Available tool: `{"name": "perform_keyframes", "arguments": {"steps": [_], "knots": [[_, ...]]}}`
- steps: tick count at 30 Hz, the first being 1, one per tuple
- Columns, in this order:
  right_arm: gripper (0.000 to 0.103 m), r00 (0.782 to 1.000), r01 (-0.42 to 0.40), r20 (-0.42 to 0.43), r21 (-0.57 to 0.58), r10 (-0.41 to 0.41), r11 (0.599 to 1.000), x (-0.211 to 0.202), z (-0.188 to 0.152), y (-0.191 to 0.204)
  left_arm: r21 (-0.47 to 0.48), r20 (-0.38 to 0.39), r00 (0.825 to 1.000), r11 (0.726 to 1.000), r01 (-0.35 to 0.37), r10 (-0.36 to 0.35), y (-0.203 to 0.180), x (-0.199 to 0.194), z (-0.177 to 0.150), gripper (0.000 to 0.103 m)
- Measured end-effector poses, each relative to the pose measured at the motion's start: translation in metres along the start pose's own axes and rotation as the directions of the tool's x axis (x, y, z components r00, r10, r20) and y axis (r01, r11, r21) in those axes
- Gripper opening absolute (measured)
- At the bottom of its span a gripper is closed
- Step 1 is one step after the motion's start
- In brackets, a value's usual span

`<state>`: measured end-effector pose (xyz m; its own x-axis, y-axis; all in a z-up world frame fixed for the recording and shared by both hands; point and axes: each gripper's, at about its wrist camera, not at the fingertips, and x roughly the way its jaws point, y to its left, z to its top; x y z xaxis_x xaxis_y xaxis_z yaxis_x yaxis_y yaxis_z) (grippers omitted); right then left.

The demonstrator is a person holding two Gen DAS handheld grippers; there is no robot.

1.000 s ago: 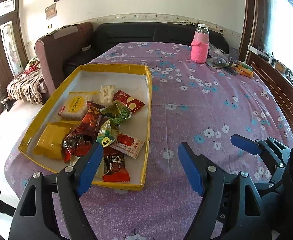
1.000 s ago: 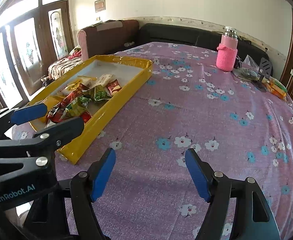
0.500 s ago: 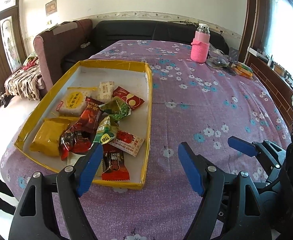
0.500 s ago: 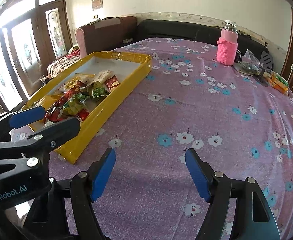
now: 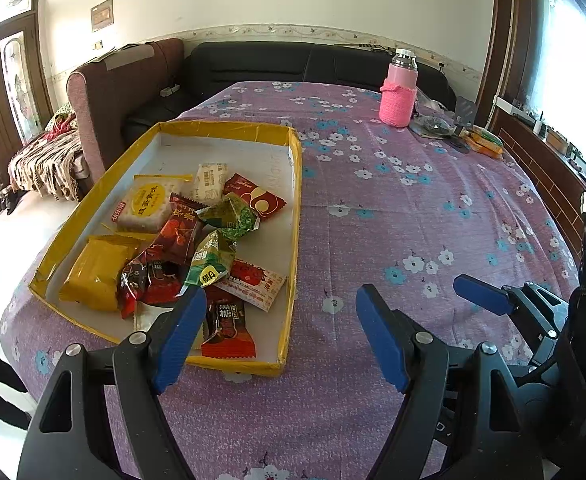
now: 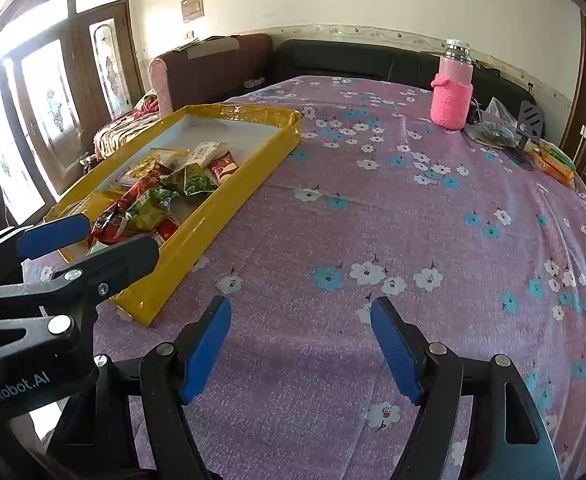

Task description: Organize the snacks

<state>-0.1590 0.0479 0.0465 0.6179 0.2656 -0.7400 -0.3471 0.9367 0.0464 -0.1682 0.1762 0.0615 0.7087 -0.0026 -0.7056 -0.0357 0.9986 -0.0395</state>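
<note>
The left gripper and right gripper hang over the purple cloth, jaws apart and empty, since the snacks all sit in the yellow tray.

Purple floral cloth table cover: matt, woven. Yellow-taped cardboard tray, left of frame: glossy rim, matt white floor. Foil and plastic snack wrappers: shiny, crinkled. Pink bottle, upper right: knitted sleeve, metal cap. Black leather-look sofa: smooth.
</note>
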Motion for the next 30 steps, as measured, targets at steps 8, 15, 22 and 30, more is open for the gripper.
{"name": "perform_keyframes", "arguments": {"steps": [8,15,22,30], "knots": [[0.074,1.0,0.002,0.007,0.003,-0.002,1.0,-0.004,0.0,0.001,-0.009,0.017,1.0,1.0,0.007,-0.007,0.001,-0.005,-0.001,0.078],[0.074,0.998,-0.023,0.057,0.004,0.023,1.0,-0.017,0.002,0.005,-0.095,0.198,0.98,0.996,-0.005,0.024,0.016,-0.039,0.001,0.078],[0.077,0.988,-0.043,0.146,-0.047,0.05,0.998,-0.038,0.006,0.02,-0.234,0.382,0.913,0.971,-0.056,0.144,0.042,-0.084,-0.004,0.099],[0.077,0.984,-0.05,0.16,-0.15,0.074,0.987,-0.044,0.003,0.046,-0.198,0.345,0.919,0.972,-0.126,0.189,0.045,-0.079,-0.005,0.103]]}}
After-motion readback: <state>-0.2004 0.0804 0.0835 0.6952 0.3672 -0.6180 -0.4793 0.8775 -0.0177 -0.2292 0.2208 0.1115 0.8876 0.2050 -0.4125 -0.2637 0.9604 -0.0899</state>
